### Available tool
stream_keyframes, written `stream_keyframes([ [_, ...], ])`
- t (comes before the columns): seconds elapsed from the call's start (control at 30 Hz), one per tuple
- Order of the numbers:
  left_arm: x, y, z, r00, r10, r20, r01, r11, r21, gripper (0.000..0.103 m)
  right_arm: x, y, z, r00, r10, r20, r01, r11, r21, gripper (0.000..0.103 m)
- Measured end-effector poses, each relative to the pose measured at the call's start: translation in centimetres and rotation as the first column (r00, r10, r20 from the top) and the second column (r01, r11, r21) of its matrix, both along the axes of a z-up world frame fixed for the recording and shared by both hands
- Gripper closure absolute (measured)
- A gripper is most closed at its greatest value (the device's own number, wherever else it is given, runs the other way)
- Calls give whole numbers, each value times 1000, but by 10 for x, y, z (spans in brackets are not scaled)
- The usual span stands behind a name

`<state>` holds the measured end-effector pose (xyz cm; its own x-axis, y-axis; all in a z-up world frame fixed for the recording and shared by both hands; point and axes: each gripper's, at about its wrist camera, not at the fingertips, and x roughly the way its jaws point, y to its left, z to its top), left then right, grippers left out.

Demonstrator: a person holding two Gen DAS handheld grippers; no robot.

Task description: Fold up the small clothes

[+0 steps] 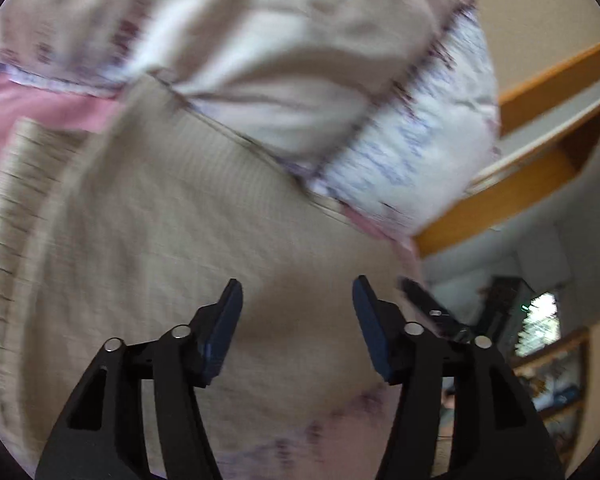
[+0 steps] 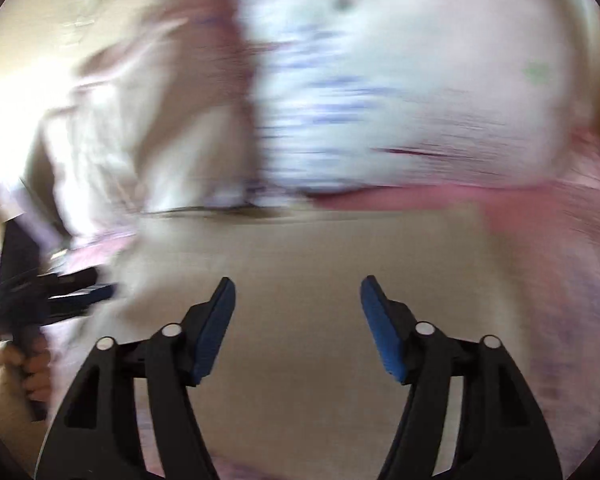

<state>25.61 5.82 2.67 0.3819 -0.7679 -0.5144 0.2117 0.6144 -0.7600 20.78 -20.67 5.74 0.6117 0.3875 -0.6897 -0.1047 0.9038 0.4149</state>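
Looks like you're between grabs right now. Your left gripper [image 1: 297, 304] and right gripper [image 2: 297, 302] are both spread wide with nothing in them. The beige garment [image 1: 172, 216] lies flat under both, filling 6 o'clock to center, on the pink and white bedding [image 1: 412, 148] bunched at 12 to 2. Next I'd pick an edge, but everything's blurry, so slow down first.
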Motion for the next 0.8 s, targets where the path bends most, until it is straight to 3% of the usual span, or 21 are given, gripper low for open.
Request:
stream_keyframes([
  [0.1,7,-24,-11,997,-63,-39,62,998,-28,40,13,16,-13,995,72,-72,-65,993,98,35],
  [0.17,11,-29,-22,996,-57,-71,58,998,4,41,18,13,-29,989,37,-141,-28,998,62,35],
  [0.2,13,-28,-24,996,-53,-75,53,999,-1,44,17,6,-35,988,24,-152,-15,998,66,37],
  [0.23,13,-23,-25,996,-48,-70,47,999,-6,45,16,-1,-36,989,23,-144,-11,996,88,46],
  [0.3,11,-13,-21,998,-21,-54,22,1000,20,45,8,-17,-32,990,-19,-141,32,995,93,47],
  [0.33,11,-7,-20,999,-8,-46,9,999,36,45,4,-21,-30,989,-43,-138,52,996,66,46],
  [0.43,6,12,-12,999,31,-27,-29,995,93,44,-13,-35,-18,986,-136,-91,129,989,-76,31],
  [0.5,1,17,-2,998,62,17,-64,987,150,34,-26,-46,-13,985,-164,-58,154,978,-141,29],
  [0.57,-3,21,6,992,96,85,-115,957,268,26,-25,-52,-22,981,-177,-85,153,960,-234,21],
  [0.6,-2,21,4,992,96,83,-118,943,313,26,-23,-55,-34,971,-191,-143,145,949,-281,21],
  [0.67,-2,21,-7,995,88,40,-97,924,371,26,-31,-63,-36,972,-193,-131,152,951,-270,21],
  [0.8,-6,18,-9,994,80,75,-104,901,421,26,-38,-78,-31,966,-204,-157,163,957,-239,21],
])
